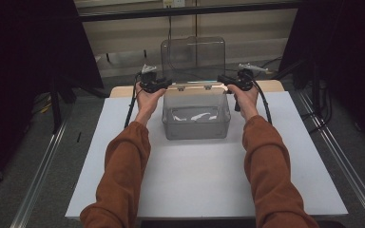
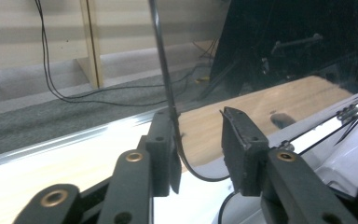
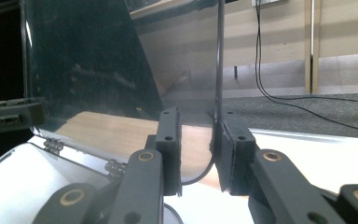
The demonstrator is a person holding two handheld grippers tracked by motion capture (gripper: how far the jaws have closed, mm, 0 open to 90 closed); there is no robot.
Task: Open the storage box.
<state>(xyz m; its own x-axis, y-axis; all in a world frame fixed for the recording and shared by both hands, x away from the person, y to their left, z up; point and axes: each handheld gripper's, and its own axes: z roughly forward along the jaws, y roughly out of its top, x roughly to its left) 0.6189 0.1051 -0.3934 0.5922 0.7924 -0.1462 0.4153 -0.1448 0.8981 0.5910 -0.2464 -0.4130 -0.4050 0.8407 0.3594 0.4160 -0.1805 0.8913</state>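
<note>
white table [image 1: 204, 185], clear box [image 1: 196, 118] at its far middle, lid [image 1: 193, 58] standing upright, left gripper [image 2: 198, 149] and right gripper [image 3: 198, 148] both part-open straddling the lid's side edges, lid touching one jaw each, real grip hard to tell

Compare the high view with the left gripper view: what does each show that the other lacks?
High view alone: the whole clear box on the white table, both forearms, and the right gripper at the lid's other edge. Left gripper view alone: the lid's edge running between the left gripper's fingers, against one and apart from the other. Both: the upright clear lid and the wooden strip behind the table.
</note>
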